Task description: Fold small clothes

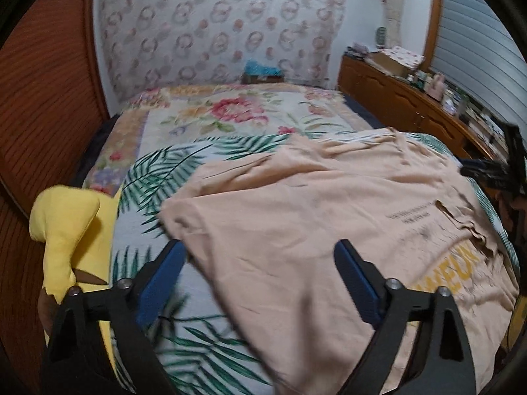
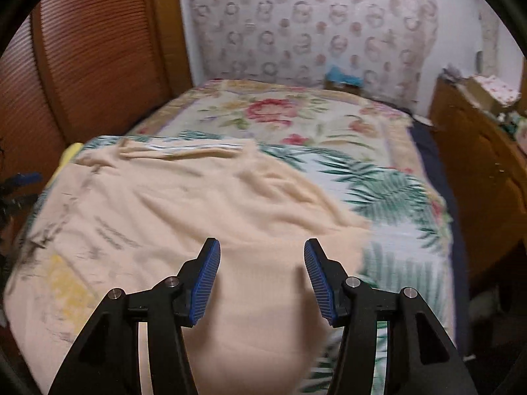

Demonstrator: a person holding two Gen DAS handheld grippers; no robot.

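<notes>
A peach T-shirt with yellow lettering lies spread and wrinkled on the palm-leaf sheet of the bed; it also shows in the right wrist view. My left gripper is open and empty, hovering over the shirt's left edge. My right gripper is open and empty, above the shirt's right part near its edge. The right gripper shows at the far right of the left wrist view.
A yellow garment lies at the bed's left edge. The floral bedspread covers the far half of the bed. A wooden dresser with clutter stands right. Wooden louvred doors stand left.
</notes>
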